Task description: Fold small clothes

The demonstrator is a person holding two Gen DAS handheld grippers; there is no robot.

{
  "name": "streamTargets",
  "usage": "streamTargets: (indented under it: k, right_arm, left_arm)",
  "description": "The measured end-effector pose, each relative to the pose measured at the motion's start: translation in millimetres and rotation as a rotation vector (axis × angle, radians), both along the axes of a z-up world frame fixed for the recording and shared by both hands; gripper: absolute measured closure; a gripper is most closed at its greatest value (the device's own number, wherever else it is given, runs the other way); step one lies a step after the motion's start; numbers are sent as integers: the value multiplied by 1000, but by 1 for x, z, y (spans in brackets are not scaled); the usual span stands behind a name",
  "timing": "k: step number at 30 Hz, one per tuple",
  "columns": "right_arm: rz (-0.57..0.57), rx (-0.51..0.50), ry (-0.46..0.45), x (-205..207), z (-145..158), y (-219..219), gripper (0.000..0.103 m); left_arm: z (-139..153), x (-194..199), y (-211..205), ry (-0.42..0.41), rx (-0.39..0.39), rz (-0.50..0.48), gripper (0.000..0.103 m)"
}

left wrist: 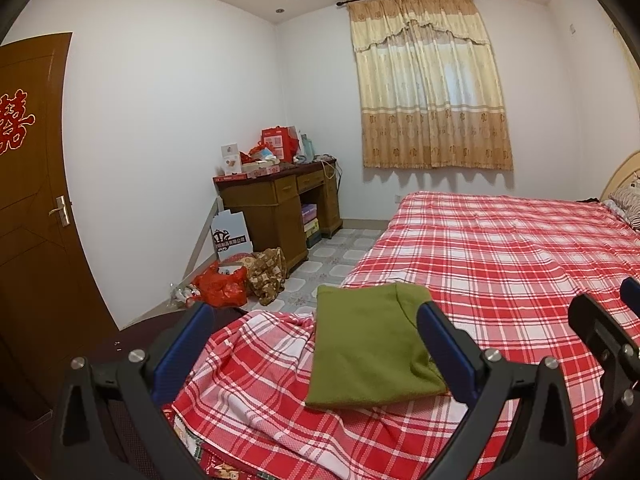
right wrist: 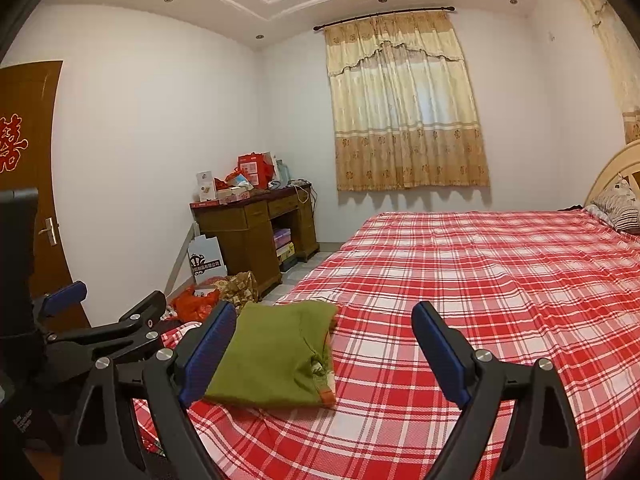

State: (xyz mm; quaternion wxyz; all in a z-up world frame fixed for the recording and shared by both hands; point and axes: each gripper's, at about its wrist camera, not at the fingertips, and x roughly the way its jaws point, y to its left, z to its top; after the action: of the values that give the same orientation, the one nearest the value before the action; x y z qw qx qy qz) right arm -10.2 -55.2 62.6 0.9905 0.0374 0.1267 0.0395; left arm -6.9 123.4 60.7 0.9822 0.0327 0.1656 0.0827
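Green top [left wrist: 372, 344] folded flat nr bed [left wrist: 500, 248] corner edge; L gripper [left wrist: 316, 312] & R gripper [right wrist: 324, 312] fingers spread, empty.

Soft, even room light; daylight glows through the curtain [left wrist: 430, 80] at one o'clock. Shadows hang beneath its hem. Edges bow and darken into black corners; detail slightly soft.

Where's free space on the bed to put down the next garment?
Bare plaid sheet runs from the green garment right and back to the pillows. Crowded: the near-left corner with the garment, rumpled sheet, both open grippers.
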Motion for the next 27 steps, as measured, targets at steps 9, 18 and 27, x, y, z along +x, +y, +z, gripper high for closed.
streamTargets:
  k: [9,18,27]
  right_arm:
    - [-1,4,6,-1,0,-1,13]
    - [3,8,18,-1,-1,0,13]
    - [-2,12,30,2,-3,0,13]
  left_arm:
    - [0,2,1,9,1,8,0]
    - [0,4,2,15,1,9,0]
    - [-5,8,3,32,8,17,0]
